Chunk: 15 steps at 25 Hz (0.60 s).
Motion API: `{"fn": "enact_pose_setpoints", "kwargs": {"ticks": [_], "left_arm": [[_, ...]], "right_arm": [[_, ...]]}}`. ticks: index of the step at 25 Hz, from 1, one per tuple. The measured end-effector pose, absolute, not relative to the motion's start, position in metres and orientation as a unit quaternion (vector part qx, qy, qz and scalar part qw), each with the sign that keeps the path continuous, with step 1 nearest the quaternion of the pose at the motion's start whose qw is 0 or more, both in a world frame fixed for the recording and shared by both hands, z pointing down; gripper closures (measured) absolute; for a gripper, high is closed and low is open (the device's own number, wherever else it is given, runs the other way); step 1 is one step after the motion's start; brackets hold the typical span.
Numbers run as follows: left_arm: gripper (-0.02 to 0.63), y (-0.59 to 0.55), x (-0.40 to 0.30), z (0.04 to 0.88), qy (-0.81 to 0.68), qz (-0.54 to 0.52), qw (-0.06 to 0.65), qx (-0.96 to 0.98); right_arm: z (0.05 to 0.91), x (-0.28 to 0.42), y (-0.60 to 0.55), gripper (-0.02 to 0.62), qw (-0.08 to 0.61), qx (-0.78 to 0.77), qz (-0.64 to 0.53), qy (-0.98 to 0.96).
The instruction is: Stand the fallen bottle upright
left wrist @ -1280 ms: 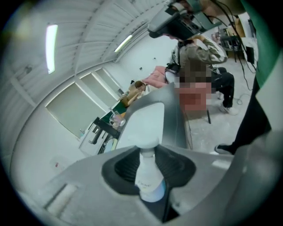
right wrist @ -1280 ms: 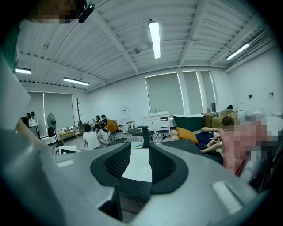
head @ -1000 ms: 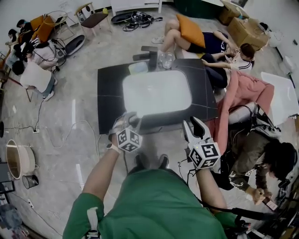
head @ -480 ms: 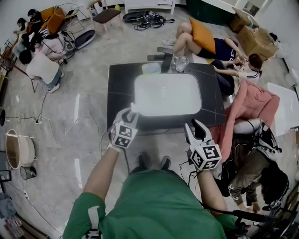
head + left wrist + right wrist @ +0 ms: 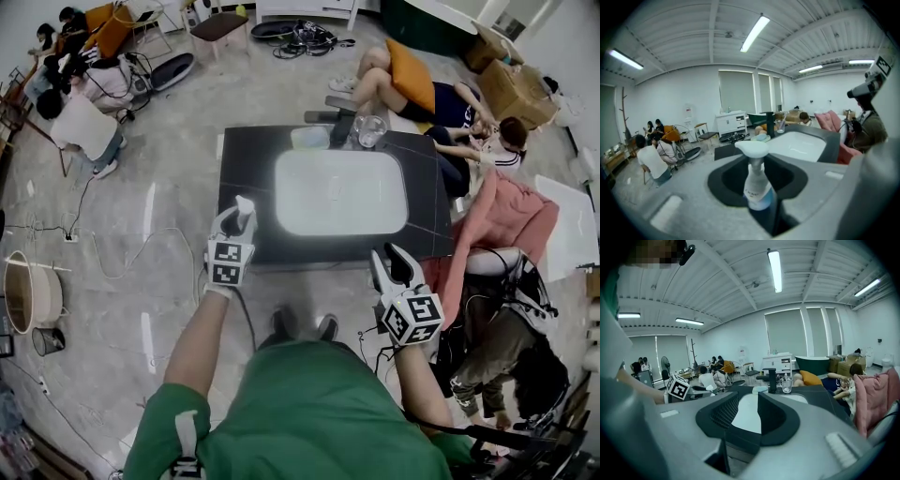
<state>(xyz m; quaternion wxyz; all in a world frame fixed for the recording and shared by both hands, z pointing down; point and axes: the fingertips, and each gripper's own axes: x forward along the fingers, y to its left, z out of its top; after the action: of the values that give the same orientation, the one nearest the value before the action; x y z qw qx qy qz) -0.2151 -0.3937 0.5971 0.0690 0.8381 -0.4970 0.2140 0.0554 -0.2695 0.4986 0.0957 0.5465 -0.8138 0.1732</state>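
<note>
Nearest, the right hand-held gripper [image 5: 391,261] hangs off the near right edge of the black surface [image 5: 424,202]. Its jaws stand apart with nothing between them, and its own view shows only the white basin [image 5: 749,417] through the gap.

To the left, the left hand-held gripper [image 5: 236,225] sits over the near left corner of the surface, clamped on the spray bottle [image 5: 757,191]. The bottle stands upright between the jaws, gripped at the body with its white trigger head [image 5: 752,148] above them. Its base is hidden, so whether it touches the surface is hard to say.

Beyond both, the basin is set into the middle of the surface. At the far edge stand a black tap [image 5: 343,120], a clear glass [image 5: 371,131] just to its right and a pale blue object [image 5: 309,138] to its left. Farther off, people [image 5: 450,103] sit on the floor.
</note>
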Motion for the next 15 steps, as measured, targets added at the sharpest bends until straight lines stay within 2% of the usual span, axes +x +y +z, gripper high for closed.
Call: {"fn": "enact_pose_setpoints", "kwargs": {"ticks": [6,13,15], "left_arm": [[0.506,-0.393,-0.231,0.604,-0.520,0.168,0.095,0.832],[0.500,-0.392,-0.235,0.601,-0.528,0.180,0.082,0.826],[0.477,-0.391,-0.235,0.604,-0.527,0.188,0.083,0.825]], "right_arm": [[0.505,0.052,-0.271,0.468,0.094,0.543,0.187,-0.813],[0.500,0.041,-0.278,0.468,0.095,0.533,0.184,-0.820],[0.500,0.040,-0.278,0.468,0.094,0.530,0.184,-0.822]]}}
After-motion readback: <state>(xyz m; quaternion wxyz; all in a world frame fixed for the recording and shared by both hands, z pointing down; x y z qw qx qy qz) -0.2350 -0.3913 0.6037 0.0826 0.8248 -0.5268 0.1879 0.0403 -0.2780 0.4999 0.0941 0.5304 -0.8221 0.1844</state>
